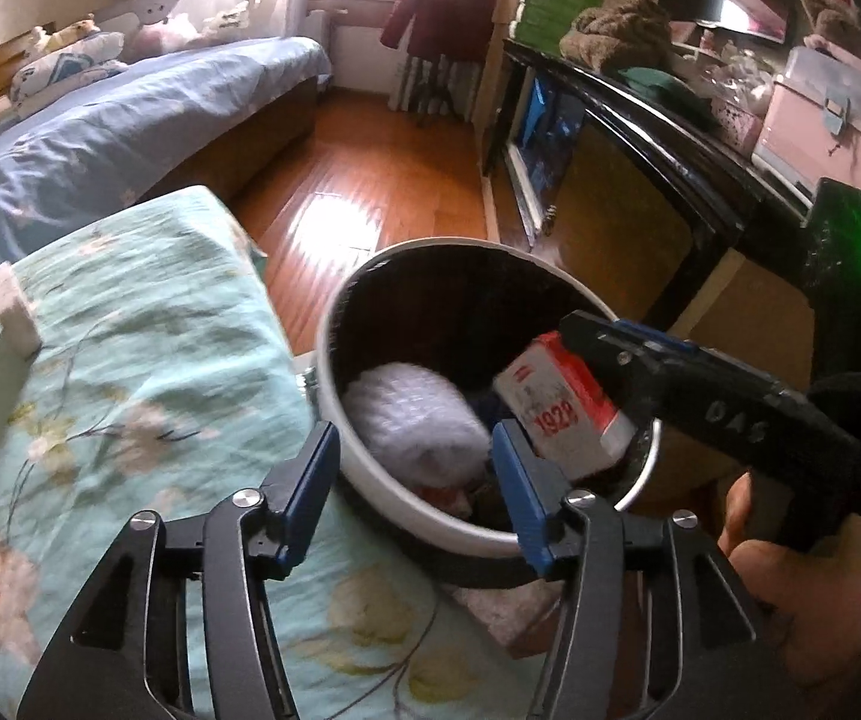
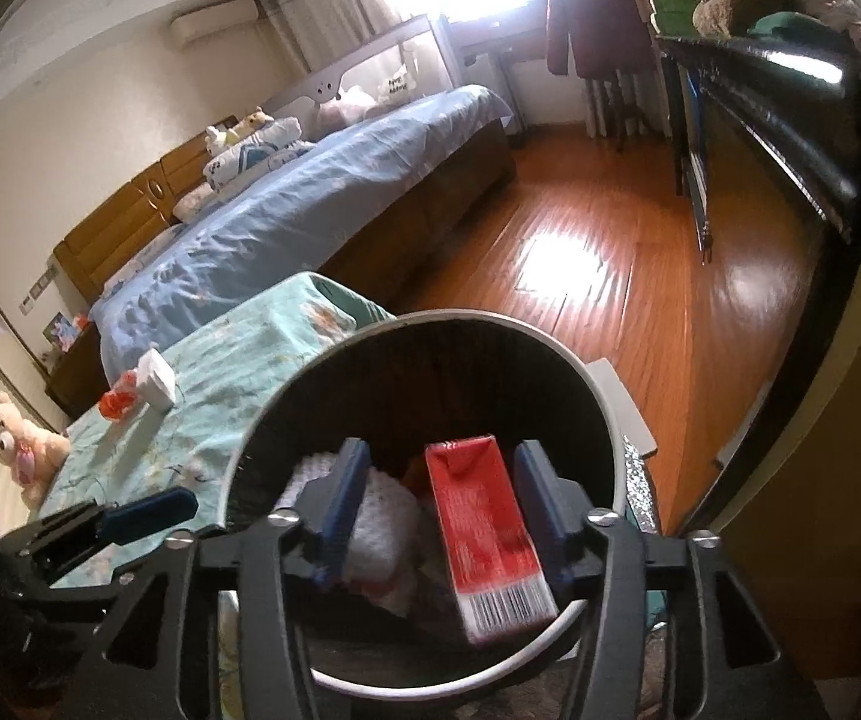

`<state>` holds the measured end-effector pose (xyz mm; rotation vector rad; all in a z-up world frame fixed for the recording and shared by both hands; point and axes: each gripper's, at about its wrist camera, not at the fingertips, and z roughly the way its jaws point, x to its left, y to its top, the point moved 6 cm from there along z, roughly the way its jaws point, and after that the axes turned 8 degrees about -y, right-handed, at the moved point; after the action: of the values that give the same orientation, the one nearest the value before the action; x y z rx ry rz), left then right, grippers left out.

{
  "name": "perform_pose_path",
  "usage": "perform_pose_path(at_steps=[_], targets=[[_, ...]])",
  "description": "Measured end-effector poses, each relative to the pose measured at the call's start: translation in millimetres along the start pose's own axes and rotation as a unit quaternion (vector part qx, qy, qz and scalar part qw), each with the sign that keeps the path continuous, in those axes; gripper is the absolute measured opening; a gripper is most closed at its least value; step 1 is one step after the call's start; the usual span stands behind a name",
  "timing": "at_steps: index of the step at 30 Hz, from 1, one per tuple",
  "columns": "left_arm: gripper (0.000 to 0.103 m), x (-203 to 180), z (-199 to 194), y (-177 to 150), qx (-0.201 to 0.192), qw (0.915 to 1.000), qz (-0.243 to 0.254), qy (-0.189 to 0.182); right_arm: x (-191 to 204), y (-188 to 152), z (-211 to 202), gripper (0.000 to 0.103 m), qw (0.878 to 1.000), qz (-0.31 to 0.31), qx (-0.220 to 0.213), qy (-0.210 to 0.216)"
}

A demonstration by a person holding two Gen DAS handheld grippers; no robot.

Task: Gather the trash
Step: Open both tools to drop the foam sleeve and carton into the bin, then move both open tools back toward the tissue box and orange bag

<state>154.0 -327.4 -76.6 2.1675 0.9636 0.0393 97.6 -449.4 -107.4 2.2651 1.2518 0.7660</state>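
Two grippers hang over one round trash bin, a white-rimmed can with a dark inside that stands against the edge of a tabletop draped in a teal flowered cloth. The right gripper is above the bin's mouth, its blue-padded jaws standing well apart; a red-and-white carton (barcode at its lower end) lies tilted between them, over the bin's opening, and no pad appears to press on it. From the left wrist view the same carton sits just inside the bin's near rim, in front of the right gripper's black fingers. The left gripper is at the bin's tabletop side, jaws open and empty, one pad over the cloth and the other over the bin's rim. A pale crumpled wad already lies down in the bin. Farther from the bin on the cloth sit a small white box and a red-orange scrap.
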Motion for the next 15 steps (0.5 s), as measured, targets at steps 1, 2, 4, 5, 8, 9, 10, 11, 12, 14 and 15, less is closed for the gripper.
perform_pose_path(at_steps=[1, 2, 4, 5, 8, 9, 10, 11, 12, 14, 15], targets=[[0.059, 4, -3, -2, -0.003, 1.0, -0.002, 0.008, 2, 1, -3, 0.064, 1.0, 0.0, -0.005, 0.002], [0.059, 8, -7, -4, -0.007, 0.9999, -0.004, 0.014, 4, 1, -6, 0.066, 1.0, 0.0, -0.01, 0.004], [0.061, 18, -18, -10, -0.018, 0.9994, -0.01, 0.027, 9, 3, -10, 0.072, 1.0, -0.001, -0.016, 0.009], [0.061, 23, -21, -12, -0.02, 0.9992, -0.014, 0.031, 13, 4, -13, 0.072, 1.0, -0.003, -0.022, 0.013], [0.061, 41, -33, -22, -0.029, 0.9981, -0.033, 0.043, 25, 5, -17, 0.078, 0.999, -0.007, -0.028, 0.023], [0.061, 49, -36, -25, -0.031, 0.9975, -0.042, 0.047, 30, 5, -18, 0.078, 0.999, -0.009, -0.029, 0.026], [0.061, 55, -40, -29, -0.032, 0.997, -0.05, 0.05, 35, 5, -18, 0.078, 0.999, -0.012, -0.03, 0.031], [0.061, 63, -44, -32, -0.034, 0.9963, -0.059, 0.053, 41, 4, -18, 0.078, 0.999, -0.016, -0.029, 0.035], [0.061, 69, -48, -35, -0.036, 0.9957, -0.065, 0.056, 46, 3, -19, 0.079, 0.999, -0.019, -0.029, 0.038], [0.061, 81, -55, -41, -0.041, 0.9943, -0.076, 0.063, 58, 1, -18, 0.079, 0.998, -0.026, -0.026, 0.045], [0.061, 88, -60, -45, -0.044, 0.9934, -0.084, 0.066, 64, 0, -18, 0.079, 0.998, -0.03, -0.025, 0.048]])
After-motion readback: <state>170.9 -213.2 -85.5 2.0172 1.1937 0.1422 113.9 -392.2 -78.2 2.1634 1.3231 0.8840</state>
